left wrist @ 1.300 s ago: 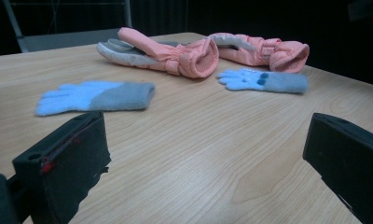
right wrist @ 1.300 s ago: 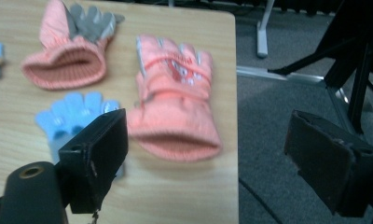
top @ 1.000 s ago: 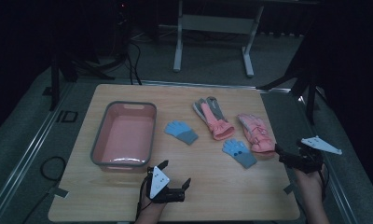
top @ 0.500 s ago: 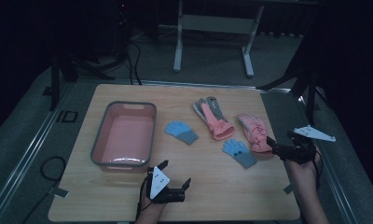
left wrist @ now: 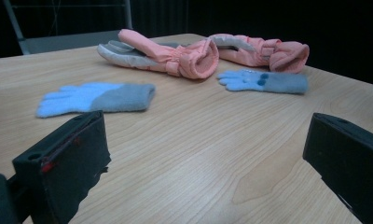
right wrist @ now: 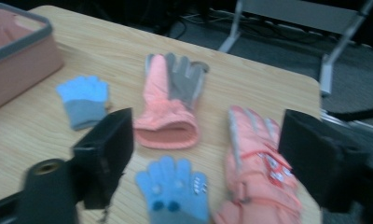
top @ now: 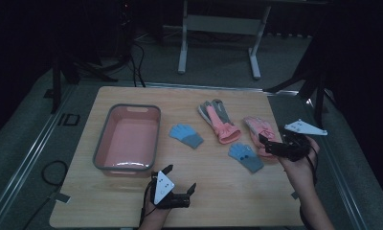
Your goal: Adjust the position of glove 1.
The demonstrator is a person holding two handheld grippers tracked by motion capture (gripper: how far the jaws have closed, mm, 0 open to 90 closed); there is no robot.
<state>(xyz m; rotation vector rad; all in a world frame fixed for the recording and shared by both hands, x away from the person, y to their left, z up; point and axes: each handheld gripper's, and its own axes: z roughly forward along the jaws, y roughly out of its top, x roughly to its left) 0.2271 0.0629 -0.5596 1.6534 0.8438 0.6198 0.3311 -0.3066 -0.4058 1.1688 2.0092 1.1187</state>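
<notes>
Pink glove [top: 262,135] under right tool [top: 265,143], raised, open

Left gripper [top: 180,186]: black body, blocky black jaws, white three-cornered plate with dark dots on top.
Right gripper [top: 267,143]: black too, pale grey three-cornered plate, thin black cable looping at the wrist.
Forearms: bare, no sleeves showing.

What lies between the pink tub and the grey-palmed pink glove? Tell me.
One small blue knit glove with a grey cuff lies between the pink tub and the grey-palmed pink glove, flat on the wooden table, in the high view.
</notes>
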